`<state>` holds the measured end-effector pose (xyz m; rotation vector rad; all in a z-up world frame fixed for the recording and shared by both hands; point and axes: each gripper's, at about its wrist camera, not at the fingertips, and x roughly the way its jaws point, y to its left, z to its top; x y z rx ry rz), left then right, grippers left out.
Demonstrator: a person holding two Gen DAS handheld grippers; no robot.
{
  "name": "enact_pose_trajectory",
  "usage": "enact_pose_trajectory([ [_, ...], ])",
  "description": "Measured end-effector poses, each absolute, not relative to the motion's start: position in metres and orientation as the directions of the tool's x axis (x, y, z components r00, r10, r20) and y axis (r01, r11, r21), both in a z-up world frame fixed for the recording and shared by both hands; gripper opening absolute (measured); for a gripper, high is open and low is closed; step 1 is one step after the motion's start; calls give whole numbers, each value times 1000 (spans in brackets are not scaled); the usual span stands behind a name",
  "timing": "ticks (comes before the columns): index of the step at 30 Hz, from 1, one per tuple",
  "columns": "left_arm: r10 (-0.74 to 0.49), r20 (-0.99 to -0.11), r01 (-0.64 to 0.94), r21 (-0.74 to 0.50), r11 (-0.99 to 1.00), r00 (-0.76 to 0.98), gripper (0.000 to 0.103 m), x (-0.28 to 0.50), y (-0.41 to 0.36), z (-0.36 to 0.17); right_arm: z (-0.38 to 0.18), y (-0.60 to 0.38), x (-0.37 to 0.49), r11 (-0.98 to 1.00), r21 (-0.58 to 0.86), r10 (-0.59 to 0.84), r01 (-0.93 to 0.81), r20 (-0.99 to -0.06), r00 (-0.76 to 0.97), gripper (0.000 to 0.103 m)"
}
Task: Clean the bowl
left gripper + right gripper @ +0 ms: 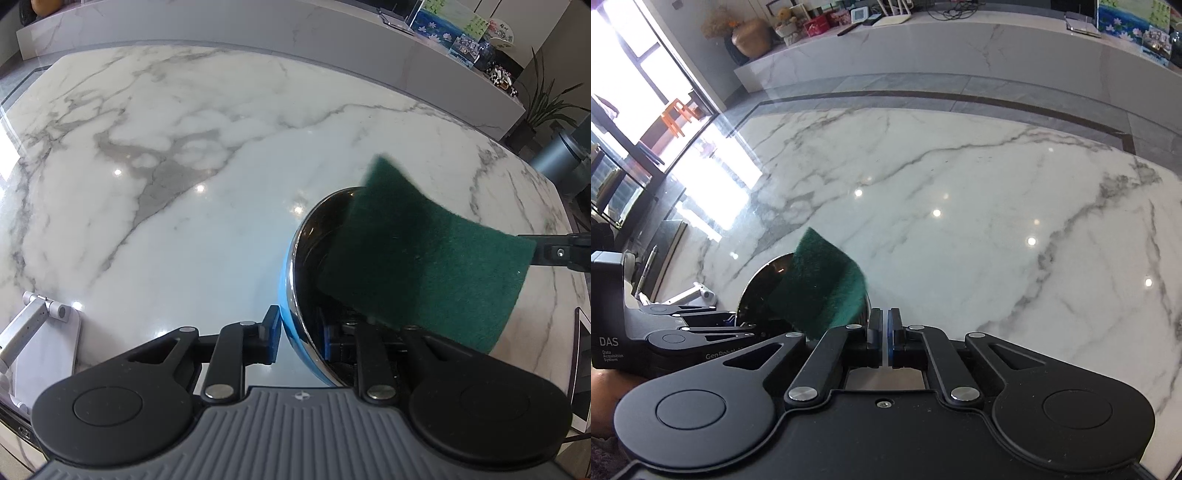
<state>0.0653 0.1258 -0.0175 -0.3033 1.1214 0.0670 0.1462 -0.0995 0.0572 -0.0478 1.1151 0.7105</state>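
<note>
A bowl [286, 280], blue outside and shiny steel inside, stands tilted at the marble table's near edge. My left gripper [299, 334] is shut on its rim, one blue pad on the outer wall and the other finger inside. A dark green scouring pad [424, 258] hangs slanted over the bowl's mouth, its top edge blurred. My right gripper [537, 251] comes in from the right, its tip at the pad's edge. In the right wrist view that gripper [886, 332] is shut, with no green showing between its pads. There the scouring pad [820, 284] covers the bowl [761, 291] just left of the fingers, next to the left gripper [738, 323].
A white metal stand [37, 321] sits at the table's left front, also seen as the stand [698, 291]. A flat framed device [581, 369] lies at the right edge. The marble tabletop [960, 203] stretches ahead. Behind it runs a ledge [960, 40] with boxes and pictures.
</note>
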Motion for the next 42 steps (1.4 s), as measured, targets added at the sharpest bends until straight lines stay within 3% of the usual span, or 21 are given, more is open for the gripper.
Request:
enact_pose_trajectory([
  [2, -101, -893, -202, -208, 957, 439, 19, 65, 126, -17, 57, -101, 147, 782, 312, 498, -539, -833, 240, 9],
  [4, -102, -892, -200, -208, 957, 440, 19, 65, 126, -17, 54, -101, 146, 789, 309, 490, -531, -838, 241, 25],
  [5, -102, -892, -200, -208, 958, 441, 19, 65, 126, -17, 54, -102, 146, 794, 310, 488, -524, -839, 242, 42],
  [6, -103, -892, -200, -209, 957, 441, 19, 65, 126, -17, 54, -103, 145, 797, 319, 492, -513, -835, 245, 50],
  [13, -95, -888, -192, -201, 961, 450, 19, 66, 125, -15, 73, -99, 147, 793, 350, 528, -499, -803, 277, 51],
  [17, -91, -886, -188, -195, 962, 454, 19, 66, 124, -14, 79, -83, 149, 782, 332, 526, -527, -806, 272, 74],
  [18, -91, -886, -188, -195, 963, 454, 19, 66, 124, -14, 73, -77, 149, 782, 313, 508, -539, -822, 258, 75],
  [26, -91, -885, -184, -194, 964, 458, 18, 63, 121, -13, 17, -55, 144, 793, 339, 455, -507, -882, 122, 73],
  [30, -96, -885, -181, -198, 963, 455, 18, 63, 122, -12, 8, -50, 144, 797, 336, 444, -503, -889, 110, 41],
  [34, -100, -886, -179, -200, 963, 452, 18, 64, 123, -13, 6, -48, 143, 797, 309, 427, -520, -896, 123, 32],
  [36, -102, -887, -177, -201, 963, 450, 18, 64, 124, -13, 7, -47, 142, 793, 272, 408, -545, -902, 143, 21],
  [42, -108, -888, -175, -205, 963, 447, 18, 65, 124, -13, 9, -39, 138, 745, 158, 356, -648, -916, 186, 17],
])
